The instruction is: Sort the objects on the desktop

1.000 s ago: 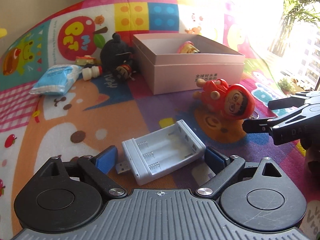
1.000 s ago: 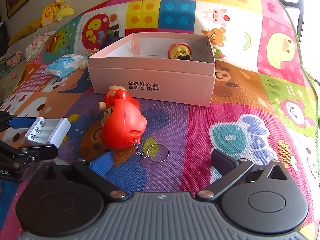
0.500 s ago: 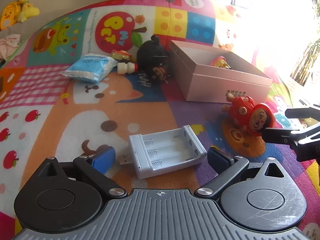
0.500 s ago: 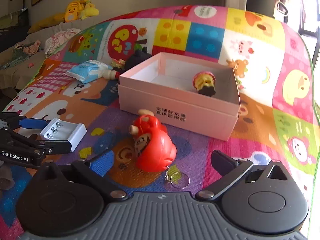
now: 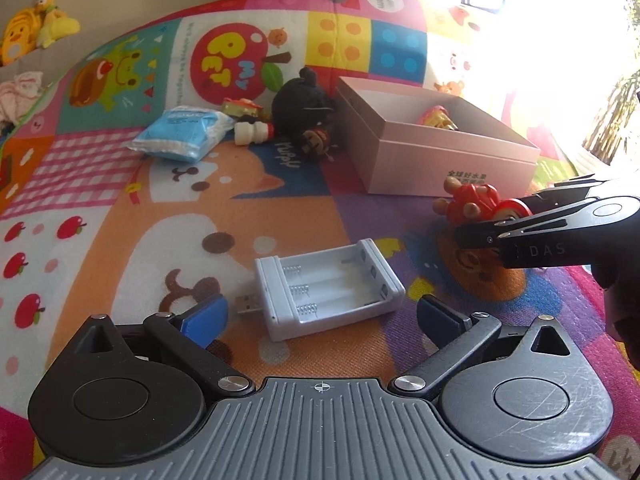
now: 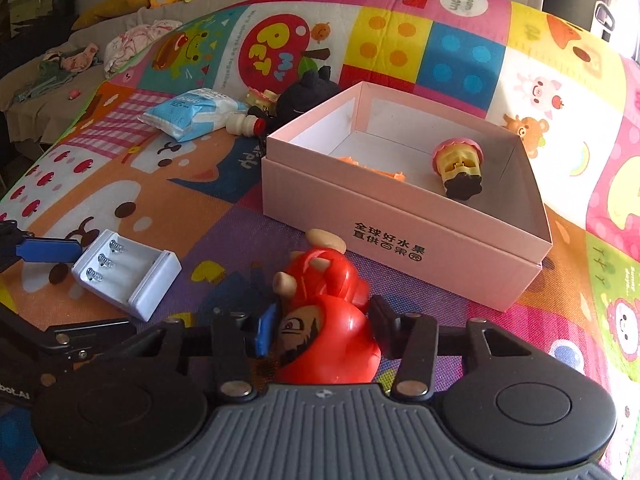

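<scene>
My right gripper is shut on the red doll keychain, its pads pressing both sides of the head; it also shows in the left wrist view. The open pink box lies just beyond the doll and holds a small pink-and-yellow toy and an orange piece. My left gripper is open, its fingers either side of the white battery charger, which lies on the mat.
Behind the box's left end lie a black plush, a small white bottle figure, a blue tissue pack and a small yellow-red toy. Plush toys and clothes sit beyond the mat's far left edge.
My right gripper has moved forward over the red doll and closed on it. The left gripper has stayed open around the charger, with its view shifted slightly.
</scene>
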Available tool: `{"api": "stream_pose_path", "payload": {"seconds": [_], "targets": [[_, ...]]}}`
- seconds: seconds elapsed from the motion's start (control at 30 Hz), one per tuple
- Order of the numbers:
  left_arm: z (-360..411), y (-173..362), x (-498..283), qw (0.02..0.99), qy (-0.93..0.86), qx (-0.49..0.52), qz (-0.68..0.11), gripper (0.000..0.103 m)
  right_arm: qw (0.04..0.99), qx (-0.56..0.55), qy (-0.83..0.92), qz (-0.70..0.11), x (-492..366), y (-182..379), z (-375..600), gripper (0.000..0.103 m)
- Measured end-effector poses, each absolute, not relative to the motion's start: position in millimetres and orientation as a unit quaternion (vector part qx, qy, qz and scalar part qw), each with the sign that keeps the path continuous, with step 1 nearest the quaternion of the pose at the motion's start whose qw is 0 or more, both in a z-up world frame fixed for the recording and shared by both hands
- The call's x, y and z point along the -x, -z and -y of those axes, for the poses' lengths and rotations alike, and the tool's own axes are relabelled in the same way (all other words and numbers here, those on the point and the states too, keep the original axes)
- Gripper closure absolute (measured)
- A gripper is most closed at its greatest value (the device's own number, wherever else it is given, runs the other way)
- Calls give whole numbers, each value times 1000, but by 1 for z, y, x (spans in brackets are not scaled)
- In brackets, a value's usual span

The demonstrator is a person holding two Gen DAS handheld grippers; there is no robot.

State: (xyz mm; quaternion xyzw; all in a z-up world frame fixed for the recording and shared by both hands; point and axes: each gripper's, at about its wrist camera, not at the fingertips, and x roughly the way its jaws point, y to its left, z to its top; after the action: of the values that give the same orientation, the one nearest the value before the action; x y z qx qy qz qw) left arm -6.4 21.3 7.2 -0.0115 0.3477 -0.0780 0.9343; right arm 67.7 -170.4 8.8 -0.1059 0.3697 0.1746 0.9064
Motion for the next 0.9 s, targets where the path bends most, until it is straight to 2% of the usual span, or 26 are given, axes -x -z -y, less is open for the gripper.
{"api": "stream_pose_path", "payload": {"seconds": [0.4, 0.9], "targets": [[16, -5, -15, 931, 120, -49, -342, 0, 907, 115, -170, -368, -25, -10, 197, 56], [17, -3, -32, 924, 115, -48, -362, 0, 915, 117, -162, -351, -25, -4, 198, 50]]}}
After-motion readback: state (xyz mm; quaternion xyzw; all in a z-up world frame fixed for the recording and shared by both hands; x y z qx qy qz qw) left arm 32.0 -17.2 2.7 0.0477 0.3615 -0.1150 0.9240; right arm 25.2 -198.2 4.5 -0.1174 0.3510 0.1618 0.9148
